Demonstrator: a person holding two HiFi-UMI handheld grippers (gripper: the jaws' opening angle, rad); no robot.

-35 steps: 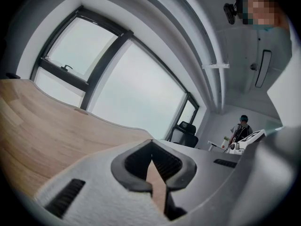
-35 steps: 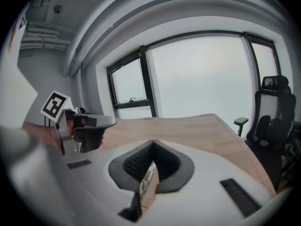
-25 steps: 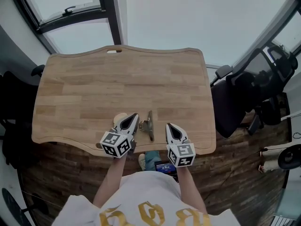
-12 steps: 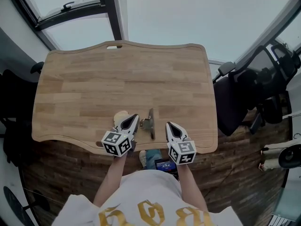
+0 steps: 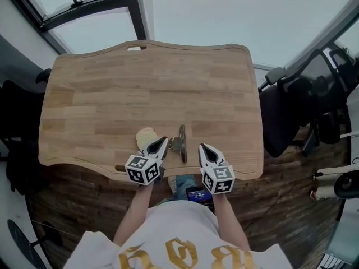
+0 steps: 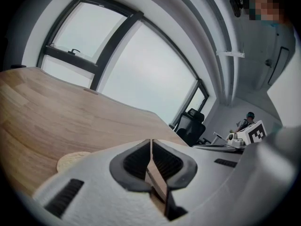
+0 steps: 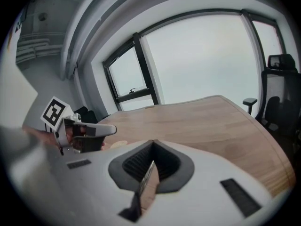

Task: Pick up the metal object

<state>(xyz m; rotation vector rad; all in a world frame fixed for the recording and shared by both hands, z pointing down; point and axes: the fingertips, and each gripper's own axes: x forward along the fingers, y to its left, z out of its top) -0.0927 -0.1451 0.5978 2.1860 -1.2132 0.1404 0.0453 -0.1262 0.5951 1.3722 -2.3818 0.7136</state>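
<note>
Wooden table (image 5: 112,88), metal object (image 5: 182,142) lying between left gripper (image 5: 162,142) and right gripper (image 5: 202,148), both grippers' fingers (image 6: 136,163) closed together, empty

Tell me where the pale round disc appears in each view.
Head view: disc on the table, near its front edge, left of centre.
Left gripper view: bottom left, on the table.
Right gripper view: small, left of centre.
Shared landmark: the black chair.

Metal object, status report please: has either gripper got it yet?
Left gripper and right gripper shut, both empty. Metal object on table between them, ungrabbed. Pale disc beside left gripper; nothing blocking.
</note>
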